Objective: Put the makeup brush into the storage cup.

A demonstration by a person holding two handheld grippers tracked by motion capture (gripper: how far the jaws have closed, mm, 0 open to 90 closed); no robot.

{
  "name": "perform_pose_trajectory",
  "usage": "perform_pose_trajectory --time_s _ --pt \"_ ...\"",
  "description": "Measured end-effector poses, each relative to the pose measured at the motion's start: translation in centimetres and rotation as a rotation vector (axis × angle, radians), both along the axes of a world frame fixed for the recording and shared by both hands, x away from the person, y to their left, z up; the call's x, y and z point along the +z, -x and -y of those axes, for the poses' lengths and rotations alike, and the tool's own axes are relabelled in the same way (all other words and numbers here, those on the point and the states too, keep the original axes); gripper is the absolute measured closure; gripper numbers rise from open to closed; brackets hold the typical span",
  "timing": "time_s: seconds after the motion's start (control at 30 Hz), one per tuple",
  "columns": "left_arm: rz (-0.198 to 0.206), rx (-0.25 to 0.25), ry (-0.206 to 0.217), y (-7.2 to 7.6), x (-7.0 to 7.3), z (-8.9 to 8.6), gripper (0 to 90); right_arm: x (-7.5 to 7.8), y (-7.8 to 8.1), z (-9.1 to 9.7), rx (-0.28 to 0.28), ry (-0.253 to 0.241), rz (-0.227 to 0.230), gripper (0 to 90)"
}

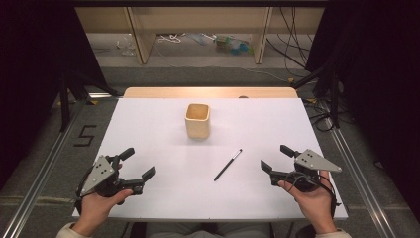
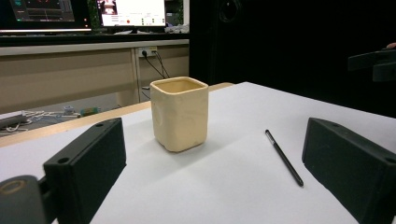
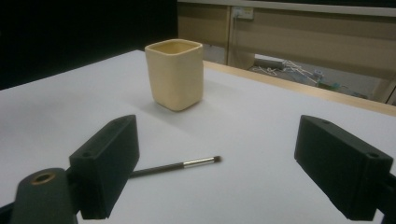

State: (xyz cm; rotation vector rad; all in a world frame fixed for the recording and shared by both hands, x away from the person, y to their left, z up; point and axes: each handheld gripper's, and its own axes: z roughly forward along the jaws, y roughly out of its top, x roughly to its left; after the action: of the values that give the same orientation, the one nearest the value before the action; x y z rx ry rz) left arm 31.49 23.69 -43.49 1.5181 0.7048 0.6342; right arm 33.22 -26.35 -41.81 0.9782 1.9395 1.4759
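Observation:
A cream square cup point(image 1: 198, 120) stands upright at the middle of the white table point(image 1: 148, 129), its mouth up. A slim black brush point(image 1: 228, 164) with a silver ferrule lies flat in front of it, to the right. My left gripper point(image 1: 138, 163) rests open near the front left, apart from both. My right gripper point(image 1: 276, 158) is open at the front right, just right of the brush. From the left gripper view the cup point(image 2: 180, 114) and brush point(image 2: 284, 157) lie beyond the open gripper point(image 2: 217, 186). In the right gripper view the brush point(image 3: 177, 166) lies between the spread jaws of my gripper point(image 3: 224, 172), untouched, with the cup point(image 3: 175, 74) farther off.
A wooden strip point(image 1: 208, 92) runs along the table's far edge. Beyond it are wooden shelf legs point(image 1: 141, 39) and cables on the floor. Black curtains flank both sides. Metal rails point(image 1: 44, 158) run beside the table.

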Motion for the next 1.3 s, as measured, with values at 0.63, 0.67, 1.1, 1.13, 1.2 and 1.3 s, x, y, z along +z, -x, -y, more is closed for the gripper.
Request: perform_pose_trajectory --time_s 0.63,0.67,1.1,1.13,1.2,1.3 --pt "-0.006 -0.015 0.01 -0.1 -0.1 0.0 6.0 0.1 -1.3 -0.9 -0.011 0.016 0.056 15.4" --pt "0.008 -0.026 0.013 -0.2 -0.2 0.0 6.0 0.1 -1.4 -0.9 -0.007 0.009 0.059 15.3" --pt "0.004 -0.007 -0.02 0.3 0.0 0.3 6.2 0.2 -1.5 -1.0 -0.008 0.017 0.069 15.2" --pt "0.009 -0.007 -0.02 0.3 0.1 0.2 6.2 0.2 -1.5 -1.2 -0.005 0.023 0.068 15.3" --pt "0.02 -0.01 -0.019 0.3 0.1 0.1 6.2 0.2 -1.5 -1.3 0.0 0.026 0.069 15.3" --pt "0.006 -0.004 -0.011 0.3 0.0 0.1 6.3 0.3 -1.6 -1.4 -0.004 0.023 0.068 15.3"
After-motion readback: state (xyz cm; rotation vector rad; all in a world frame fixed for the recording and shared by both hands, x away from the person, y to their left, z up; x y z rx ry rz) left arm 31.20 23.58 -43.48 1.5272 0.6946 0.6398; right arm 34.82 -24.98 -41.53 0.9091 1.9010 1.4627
